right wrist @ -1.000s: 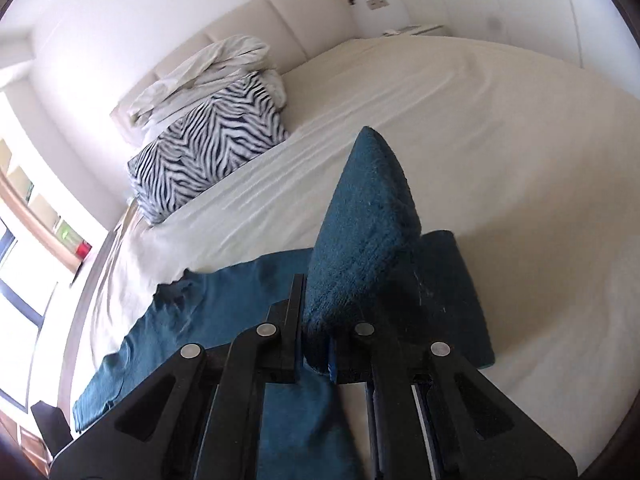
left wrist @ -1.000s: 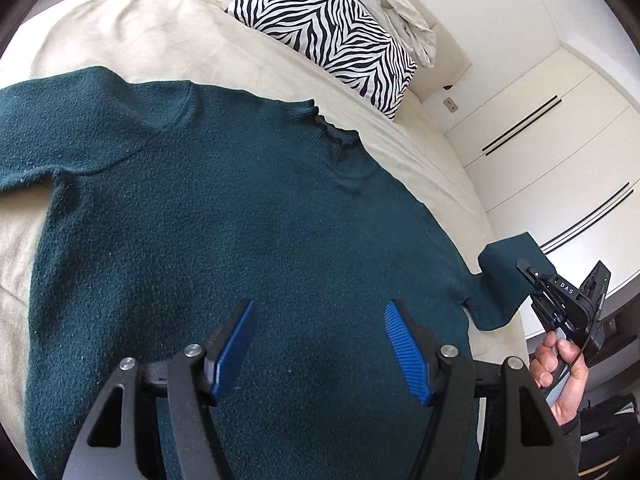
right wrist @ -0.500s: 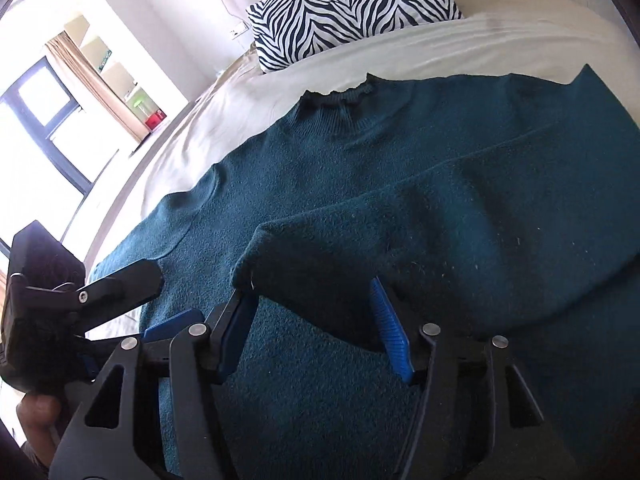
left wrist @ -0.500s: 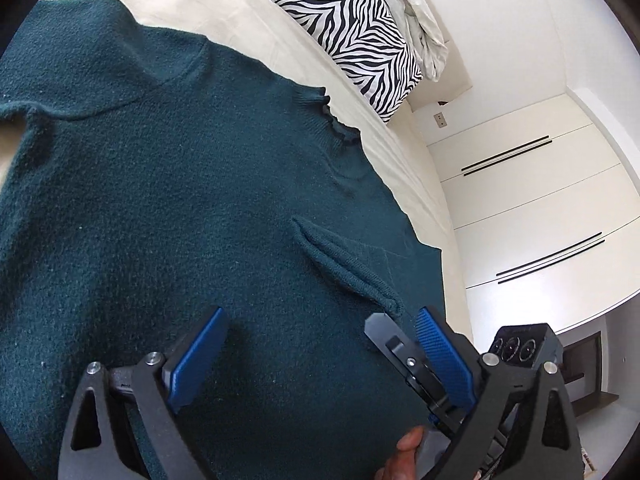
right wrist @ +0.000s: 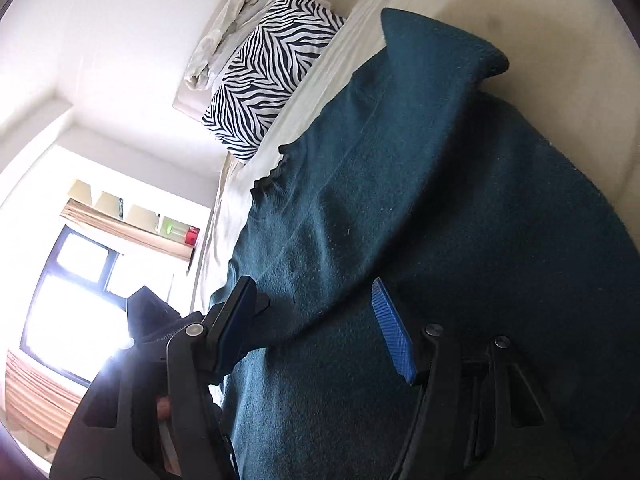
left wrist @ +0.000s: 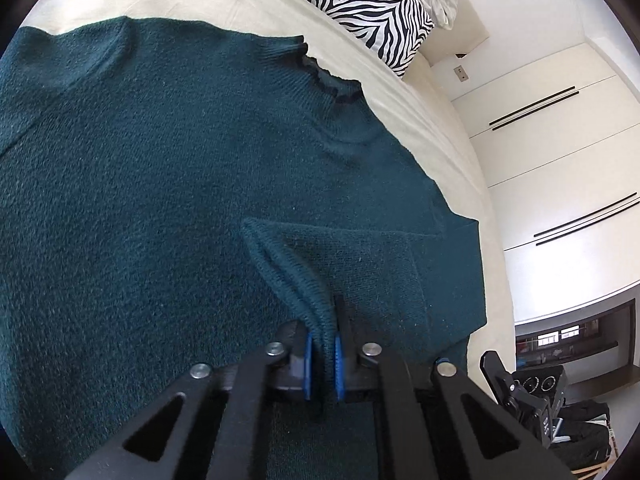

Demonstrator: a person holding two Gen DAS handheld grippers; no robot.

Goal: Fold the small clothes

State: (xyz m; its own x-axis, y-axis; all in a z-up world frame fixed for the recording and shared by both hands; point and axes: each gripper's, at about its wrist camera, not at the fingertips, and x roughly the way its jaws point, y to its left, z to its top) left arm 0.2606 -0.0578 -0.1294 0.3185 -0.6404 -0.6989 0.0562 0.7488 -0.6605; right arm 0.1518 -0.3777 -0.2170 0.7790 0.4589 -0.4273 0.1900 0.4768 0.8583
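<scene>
Left hand-held gripper (left wrist: 321, 354): blue pads pressed together, pinching a sleeve cuff (left wrist: 316, 320). Right hand-held gripper (right wrist: 320, 332): tilted, blue pads spread wide apart, nothing between them.

Left wrist: close above sweater (left wrist: 160, 200), facing the headboard.
Right wrist: close, rolled sideways.
Shared: sweater, zebra pillow (right wrist: 264, 76).

One sweater (left wrist: 168, 184), one zebra pillow (left wrist: 360, 4), two grippers: left gripper (left wrist: 321, 354), right gripper (right wrist: 316, 328).

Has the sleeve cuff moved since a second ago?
Yes. The dark green knit sweater's cuff went from beside the bed edge onto the sweater's body, towards the zebra-striped pillow side.
</scene>
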